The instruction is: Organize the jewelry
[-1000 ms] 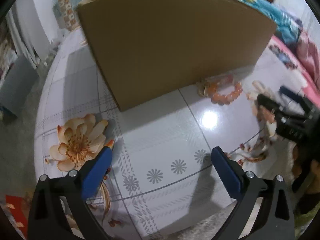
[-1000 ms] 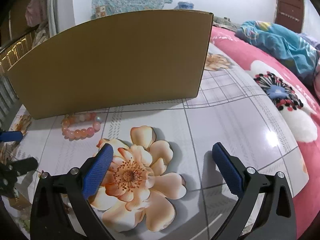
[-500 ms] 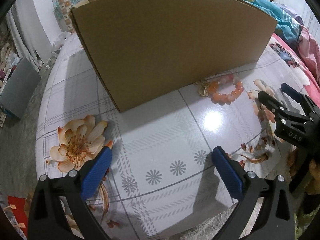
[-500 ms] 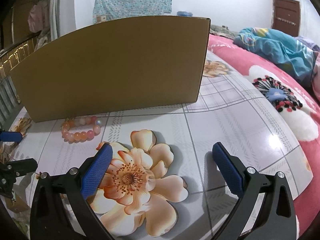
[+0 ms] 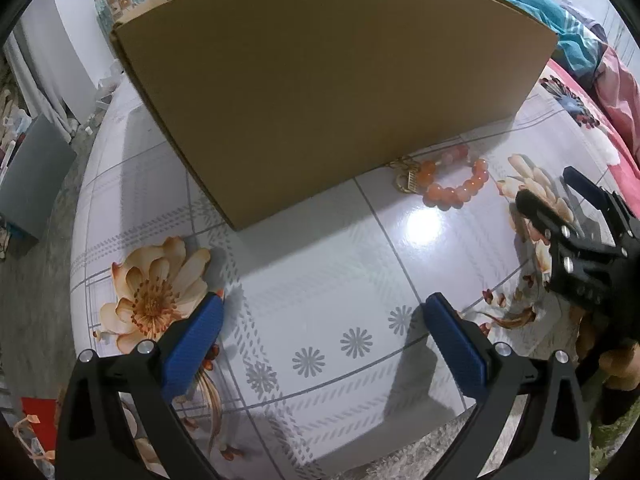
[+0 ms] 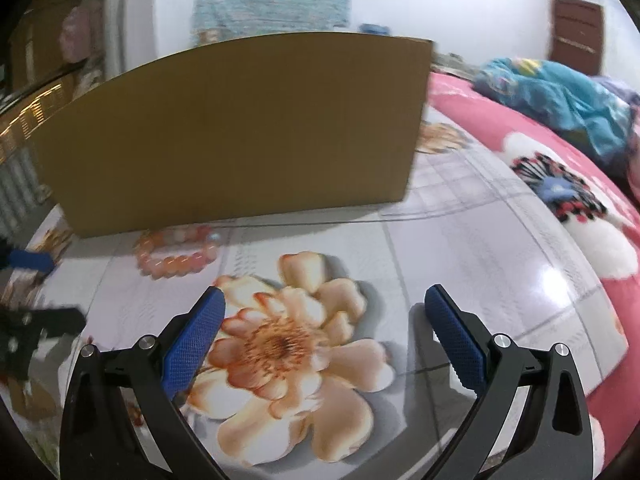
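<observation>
Orange beaded bracelet is lying on the tabletop, touching the cardboard box; left tool is hovering open, empty. Right tool is likewise hovering open above the bracelet.

A plain brown cardboard box fills the upper centre of the frame. Right of centre lies a bracelet of orange and pale pink beads with a gold charm. The table is glossy white, printed with grey lines, grey daisies and peach-orange flowers. At the upper right edge a pink bedspread carries white flowers, under a turquoise blanket.
</observation>
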The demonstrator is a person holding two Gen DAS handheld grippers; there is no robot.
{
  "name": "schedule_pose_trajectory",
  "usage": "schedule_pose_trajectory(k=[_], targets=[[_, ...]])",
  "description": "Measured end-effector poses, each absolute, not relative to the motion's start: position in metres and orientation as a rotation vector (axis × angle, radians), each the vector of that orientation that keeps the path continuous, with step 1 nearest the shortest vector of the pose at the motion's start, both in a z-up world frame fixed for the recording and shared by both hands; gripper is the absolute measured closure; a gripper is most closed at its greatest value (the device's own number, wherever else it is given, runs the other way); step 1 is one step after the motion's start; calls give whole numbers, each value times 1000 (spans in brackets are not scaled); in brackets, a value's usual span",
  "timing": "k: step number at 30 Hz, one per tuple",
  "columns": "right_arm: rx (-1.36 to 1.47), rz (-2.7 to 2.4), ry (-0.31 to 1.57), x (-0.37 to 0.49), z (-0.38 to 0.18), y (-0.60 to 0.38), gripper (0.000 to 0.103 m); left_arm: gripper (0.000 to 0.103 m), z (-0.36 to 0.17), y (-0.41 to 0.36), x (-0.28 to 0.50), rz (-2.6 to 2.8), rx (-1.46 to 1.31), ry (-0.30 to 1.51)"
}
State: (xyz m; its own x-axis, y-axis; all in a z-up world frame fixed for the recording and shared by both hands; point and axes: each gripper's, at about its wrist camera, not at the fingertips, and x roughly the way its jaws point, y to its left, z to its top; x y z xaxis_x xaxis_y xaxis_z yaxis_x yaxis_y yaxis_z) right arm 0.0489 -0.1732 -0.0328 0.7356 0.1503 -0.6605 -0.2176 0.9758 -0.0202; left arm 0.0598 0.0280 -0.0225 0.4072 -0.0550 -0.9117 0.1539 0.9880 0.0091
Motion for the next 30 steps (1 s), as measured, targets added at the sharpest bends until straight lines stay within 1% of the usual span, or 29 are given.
schedule_pose_trajectory(k=[7, 17, 23, 27, 28, 30], targets=[[-94, 202, 718, 50, -33, -173, 8, 4, -19, 27, 70, -155, 111, 1148], [-80, 190, 690, 42, -32, -183, 8, 4, -28, 32, 58, -214, 134, 1075], [9, 238, 664, 29, -10, -190, 8, 4, -33, 38, 48, -258, 145, 994], [67, 312, 696, 32, 2, -181, 8, 4, -31, 43, 40, -279, 147, 943], [81, 326, 709, 34, 4, -178, 9, 4, -32, 45, 39, -285, 148, 934], [95, 334, 732, 39, 6, -171, 15, 4, -32, 47, 35, -294, 148, 913]])
